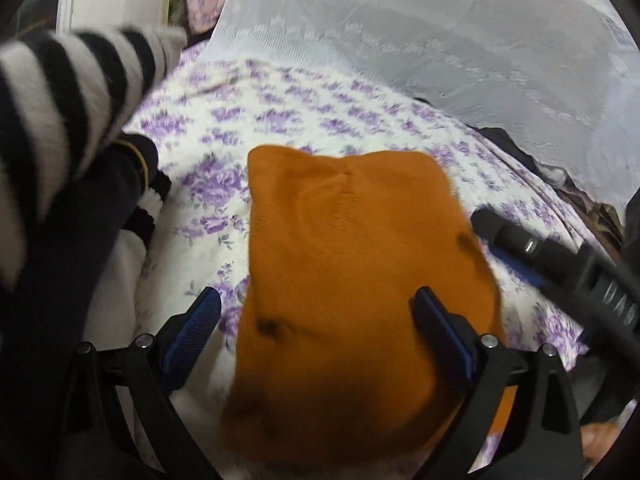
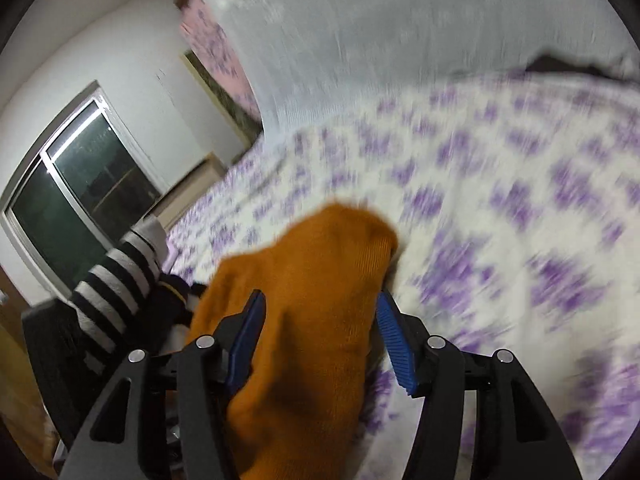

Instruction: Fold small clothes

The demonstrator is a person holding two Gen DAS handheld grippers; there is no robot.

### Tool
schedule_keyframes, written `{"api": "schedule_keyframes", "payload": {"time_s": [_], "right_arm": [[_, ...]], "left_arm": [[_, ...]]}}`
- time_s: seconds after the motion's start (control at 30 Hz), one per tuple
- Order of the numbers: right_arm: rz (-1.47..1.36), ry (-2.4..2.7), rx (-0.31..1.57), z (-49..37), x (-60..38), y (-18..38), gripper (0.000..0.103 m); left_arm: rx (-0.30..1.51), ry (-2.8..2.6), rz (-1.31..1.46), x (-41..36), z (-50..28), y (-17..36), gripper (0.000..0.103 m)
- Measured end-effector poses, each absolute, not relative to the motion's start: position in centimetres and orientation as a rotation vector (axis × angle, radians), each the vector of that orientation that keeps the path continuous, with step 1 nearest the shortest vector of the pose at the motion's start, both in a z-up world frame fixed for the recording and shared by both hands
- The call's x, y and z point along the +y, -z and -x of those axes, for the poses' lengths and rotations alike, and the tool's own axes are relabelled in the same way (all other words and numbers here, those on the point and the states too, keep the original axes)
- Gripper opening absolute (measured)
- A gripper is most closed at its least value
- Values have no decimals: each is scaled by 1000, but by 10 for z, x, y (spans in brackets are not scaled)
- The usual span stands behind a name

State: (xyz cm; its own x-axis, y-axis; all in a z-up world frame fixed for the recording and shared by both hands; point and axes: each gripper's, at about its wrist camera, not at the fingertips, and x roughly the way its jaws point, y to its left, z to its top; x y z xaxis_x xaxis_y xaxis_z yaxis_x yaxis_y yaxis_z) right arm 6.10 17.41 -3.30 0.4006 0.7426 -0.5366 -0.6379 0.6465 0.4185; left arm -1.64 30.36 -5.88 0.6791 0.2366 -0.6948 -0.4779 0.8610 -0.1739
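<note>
From the left wrist camera, the orange knit garment [image 1: 352, 280] lies on the bedspread [image 1: 280, 108], white with purple flowers, folded into a rough rectangle. The left gripper [image 1: 316, 312] stands wide open above the garment's near end: its left pad is off the cloth's left edge, over the bedspread, and its right pad is over the orange cloth, neither pressing on it. Left of the garment lies a heap of clothes with a black-and-white striped piece [image 1: 68, 92] on top and dark pieces [image 1: 80, 220] beneath. Right of the garment, the other gripper's black finger [image 1: 560, 256] reaches in. Beyond the garment hangs a white lace curtain [image 1: 440, 40].

From the right wrist camera, blurred by motion, the orange garment [image 2: 312, 300] runs between the fingers of the right gripper [image 2: 320, 320]. The jaws stand partly open; the left pad is against the cloth, the right pad just beside its edge, and I cannot tell whether they grip it. Left of the garment is the striped piece [image 2: 116, 284], and farther left a window [image 2: 76, 188].
</note>
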Motion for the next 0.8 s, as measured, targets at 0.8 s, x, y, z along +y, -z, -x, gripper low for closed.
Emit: {"api": "schedule_keyframes", "payload": {"time_s": [0.8], "right_arm": [[-59, -717, 623, 16, 106, 34, 77]], "left_arm": [[629, -470, 153, 243, 74, 43, 96]]}}
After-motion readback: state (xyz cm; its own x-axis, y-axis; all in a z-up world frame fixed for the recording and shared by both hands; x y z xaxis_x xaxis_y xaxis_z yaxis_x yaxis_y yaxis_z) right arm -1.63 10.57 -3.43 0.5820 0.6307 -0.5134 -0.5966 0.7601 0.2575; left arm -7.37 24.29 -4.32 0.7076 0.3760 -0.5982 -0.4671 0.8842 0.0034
